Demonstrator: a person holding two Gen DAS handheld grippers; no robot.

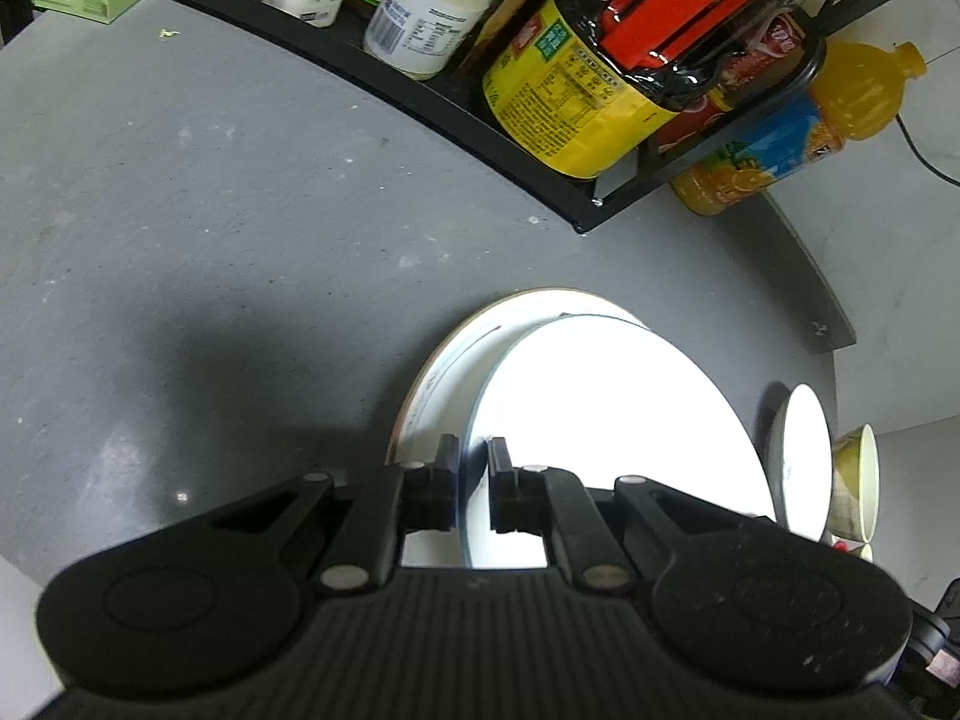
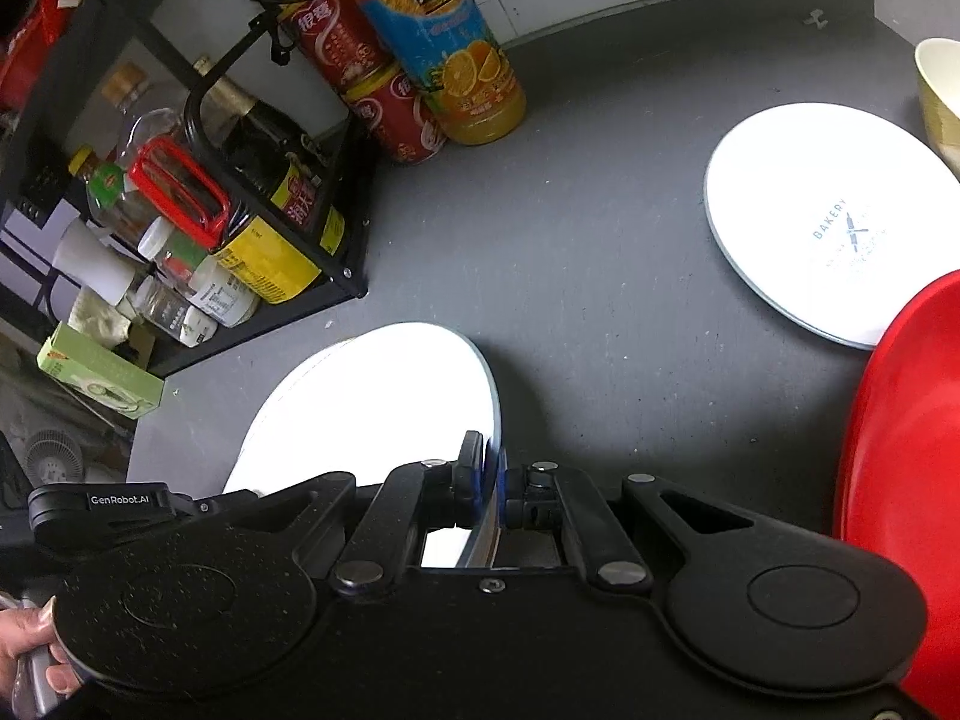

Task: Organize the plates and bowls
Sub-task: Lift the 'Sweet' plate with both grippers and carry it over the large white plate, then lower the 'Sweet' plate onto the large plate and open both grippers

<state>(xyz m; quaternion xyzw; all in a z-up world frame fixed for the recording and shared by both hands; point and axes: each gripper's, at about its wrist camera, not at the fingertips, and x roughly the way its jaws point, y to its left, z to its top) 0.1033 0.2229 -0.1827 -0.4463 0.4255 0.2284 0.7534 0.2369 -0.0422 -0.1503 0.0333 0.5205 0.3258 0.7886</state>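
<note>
White plate point(image 1: 612, 420) clamped at opposite rims by jaws of left gripper point(image 1: 474, 474) and right gripper point(image 2: 495, 480), over grey surface point(image 2: 600, 300).
Beneath: brown-rimmed plate point(image 1: 444, 360). Nearby: black rack point(image 2: 336, 252), orange juice bottle point(image 2: 444, 42), bakery plate point(image 2: 828, 222), red plate point(image 2: 900, 420), paper cup point(image 1: 855, 483).

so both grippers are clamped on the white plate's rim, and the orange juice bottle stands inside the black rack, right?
Not quite. The orange juice bottle stands outside the black rack, on the table beside the red cans, as the right wrist view shows. The rest holds: left gripper and right gripper both clamp the white plate.
</note>
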